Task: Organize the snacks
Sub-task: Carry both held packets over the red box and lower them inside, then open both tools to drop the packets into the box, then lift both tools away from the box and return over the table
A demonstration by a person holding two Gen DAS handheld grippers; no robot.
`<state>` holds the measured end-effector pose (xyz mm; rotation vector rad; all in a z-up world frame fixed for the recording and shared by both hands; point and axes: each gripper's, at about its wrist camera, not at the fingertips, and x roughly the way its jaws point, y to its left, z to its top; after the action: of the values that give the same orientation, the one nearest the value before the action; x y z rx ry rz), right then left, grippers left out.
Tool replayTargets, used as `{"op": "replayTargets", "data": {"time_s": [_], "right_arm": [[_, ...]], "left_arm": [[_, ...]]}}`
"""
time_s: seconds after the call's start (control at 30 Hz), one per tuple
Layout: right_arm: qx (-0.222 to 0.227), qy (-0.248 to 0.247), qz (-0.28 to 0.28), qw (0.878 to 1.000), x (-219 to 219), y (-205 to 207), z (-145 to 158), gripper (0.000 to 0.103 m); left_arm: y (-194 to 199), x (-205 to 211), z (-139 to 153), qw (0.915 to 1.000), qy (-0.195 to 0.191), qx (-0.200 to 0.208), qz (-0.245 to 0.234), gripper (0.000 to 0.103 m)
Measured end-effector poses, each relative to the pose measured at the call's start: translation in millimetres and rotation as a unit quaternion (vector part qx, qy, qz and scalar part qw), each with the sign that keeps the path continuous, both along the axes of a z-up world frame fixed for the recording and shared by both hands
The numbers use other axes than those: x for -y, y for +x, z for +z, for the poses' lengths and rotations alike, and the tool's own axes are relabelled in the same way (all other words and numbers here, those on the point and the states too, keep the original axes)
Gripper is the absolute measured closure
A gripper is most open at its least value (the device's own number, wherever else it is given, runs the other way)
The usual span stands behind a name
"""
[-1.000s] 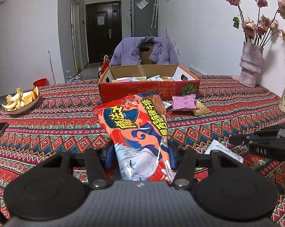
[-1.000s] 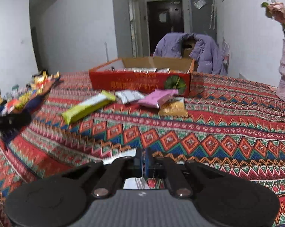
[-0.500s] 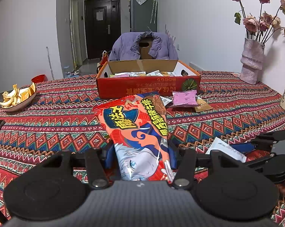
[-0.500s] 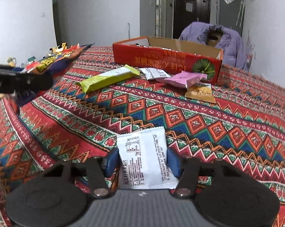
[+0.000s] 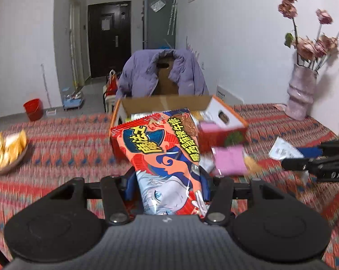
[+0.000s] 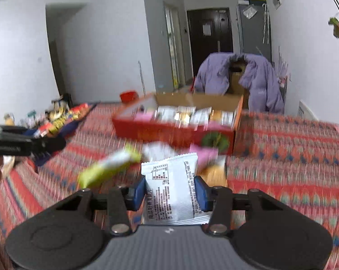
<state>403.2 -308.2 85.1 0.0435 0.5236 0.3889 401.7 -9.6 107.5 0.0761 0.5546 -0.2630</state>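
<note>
Beside box [image 6: 176,132], green packet [image 6: 108,168], right view only

A long red-orange foil snack packet [image 5: 167,157] printed with yellow characters and a cartoon face is clamped at its near end between the left tongs [image 5: 168,187], its far end raised toward twelve o'clock in front of the open red cardboard box [image 5: 234,121]. A white foil sachet [image 6: 172,191] with black print is pinched between the right tongs [image 6: 172,193], standing up toward twelve o'clock. The box sits on the patterned bench, holding blurred packets [image 6: 187,114] in rows. Before it on the bench lie a yellow-green bar wrapper [image 6: 108,167] at ten o'clock of the sachet and a pink packet [image 5: 230,159].
</note>
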Motion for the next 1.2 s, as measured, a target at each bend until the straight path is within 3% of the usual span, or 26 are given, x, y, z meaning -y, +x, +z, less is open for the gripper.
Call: {"op": "replayTargets", "data": {"time_s": [0.1,0.2,0.33,0.47,0.5,0.53,0.6,0.63,0.73,0.9,1.2], "right_arm": [[0.008,0.004,0.000,1.000,0.2,59.1,19.5,0.058],[-0.014,0.026,-0.016,0.999,0.9,134.3,23.8,0.058],[-0.041,0.006,-0.058,0.997,-12.5,225.5,10.2,0.058],[-0.076,-0.006,-0.092,0.993,-23.2,295.2,-14.7,0.056],[-0.078,-0.009,-0.101,0.992,-25.0,307.9,-19.0,0.054],[-0.076,-0.011,-0.111,0.991,-26.2,317.3,-22.2,0.051],[-0.080,-0.008,-0.112,0.990,-29.5,327.8,-28.0,0.037],[-0.081,-0.005,-0.113,0.990,-31.2,330.8,-29.5,0.031],[-0.067,-0.013,-0.108,0.992,-35.6,326.7,-27.2,0.029],[-0.066,-0.025,-0.103,0.992,-31.5,315.5,-16.0,0.023],[-0.066,-0.043,-0.101,0.992,-13.4,244.0,23.8,0.015]], "left_arm": [[62.2,2.3,14.5,1.0000,-0.007,-0.004,-0.005,0.049],[134.0,13.4,15.7,0.9995,-0.013,-0.026,0.010,0.049],[208.6,44.5,-4.5,0.9985,-0.004,-0.051,0.020,0.049],[253.2,66.7,-34.2,0.9959,-0.001,-0.087,0.026,0.048],[259.9,69.4,-41.8,0.9951,0.004,-0.092,0.035,0.045],[265.6,71.9,-49.5,0.9944,0.009,-0.098,0.037,0.034],[267.5,75.3,-58.9,0.9947,0.013,-0.097,0.032,0.017],[264.7,76.1,-61.7,0.9956,0.017,-0.088,0.029,0.016],[256.0,74.8,-60.9,0.9973,0.029,-0.067,0.010,0.015],[247.4,64.5,-42.0,0.9975,0.033,-0.058,0.024,0.013],[203.8,42.2,6.4,0.9981,0.017,-0.043,0.040,0.007]]}}
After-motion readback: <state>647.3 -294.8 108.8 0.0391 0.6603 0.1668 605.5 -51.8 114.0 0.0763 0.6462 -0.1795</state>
